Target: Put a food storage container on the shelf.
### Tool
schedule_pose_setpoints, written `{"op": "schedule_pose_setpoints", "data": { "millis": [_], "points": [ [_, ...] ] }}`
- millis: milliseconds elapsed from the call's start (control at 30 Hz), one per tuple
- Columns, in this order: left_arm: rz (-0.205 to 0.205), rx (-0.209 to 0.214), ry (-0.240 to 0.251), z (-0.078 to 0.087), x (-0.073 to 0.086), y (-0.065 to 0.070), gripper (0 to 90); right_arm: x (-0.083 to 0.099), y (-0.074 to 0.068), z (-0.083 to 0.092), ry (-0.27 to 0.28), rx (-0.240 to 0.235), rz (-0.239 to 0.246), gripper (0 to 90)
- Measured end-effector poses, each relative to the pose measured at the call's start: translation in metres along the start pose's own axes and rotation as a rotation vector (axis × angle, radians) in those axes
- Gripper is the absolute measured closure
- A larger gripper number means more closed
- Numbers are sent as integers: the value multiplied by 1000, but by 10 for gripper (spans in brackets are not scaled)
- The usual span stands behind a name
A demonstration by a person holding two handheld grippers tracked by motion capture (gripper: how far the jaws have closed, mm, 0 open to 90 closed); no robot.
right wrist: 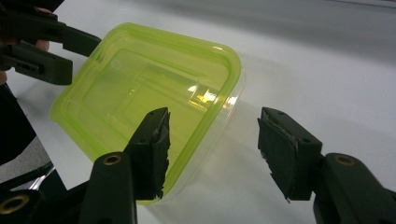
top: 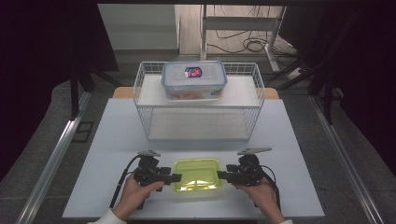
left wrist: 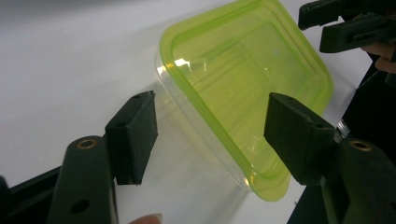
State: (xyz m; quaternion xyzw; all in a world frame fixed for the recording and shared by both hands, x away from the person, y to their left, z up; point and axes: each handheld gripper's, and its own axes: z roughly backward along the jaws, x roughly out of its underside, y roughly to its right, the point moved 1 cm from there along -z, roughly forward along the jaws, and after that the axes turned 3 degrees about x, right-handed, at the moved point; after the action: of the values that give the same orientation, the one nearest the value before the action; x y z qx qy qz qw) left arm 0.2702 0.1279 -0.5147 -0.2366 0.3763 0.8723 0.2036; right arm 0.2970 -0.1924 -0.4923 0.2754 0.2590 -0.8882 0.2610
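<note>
Both claws are at the near edge of the desk (top: 116, 126), one at each short end of the green-lidded clear container (top: 197, 174), which lies flat with its long axis running left to right between them. The left claw (top: 175, 177) points inward at the left end, jaws apart and straddling that end without pressing. The right claw (top: 221, 175) mirrors it at the right end, jaws likewise apart, lid rim between them but not pinched. Neither hand is clearly nearer; the box sits squarely between, so a two-sided squeeze looks like the next move. Toward the far edge, a white wire basket (top: 199, 100) carries a locked-lid food box (top: 194, 79) with a red-and-blue label (top: 193, 72), too small to read.
</note>
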Motion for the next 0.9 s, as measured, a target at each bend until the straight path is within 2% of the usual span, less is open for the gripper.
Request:
{"op": "schedule_pose_setpoints", "data": {
  "millis": [233,367,533,600,800,900],
  "points": [
    [16,33,-18,-5,0,-2,444,0,-1,-11,-11,-26,-9,457],
    [9,23,-24,-7,1,-2,501,0,-1,-17,-31,-46,-17,501],
    [2,22,-23,-6,2,-1,544,2,1,-17,-35,-71,-48,614],
    [-3,24,-17,-6,2,0,564,4,2,-16,-39,-94,-67,635],
    [-28,2,2,-4,5,4,629,7,0,-13,-27,-109,-90,669],
    [-2,28,17,-3,9,3,652,9,-1,-10,-22,-110,-87,679]
  ]
}}
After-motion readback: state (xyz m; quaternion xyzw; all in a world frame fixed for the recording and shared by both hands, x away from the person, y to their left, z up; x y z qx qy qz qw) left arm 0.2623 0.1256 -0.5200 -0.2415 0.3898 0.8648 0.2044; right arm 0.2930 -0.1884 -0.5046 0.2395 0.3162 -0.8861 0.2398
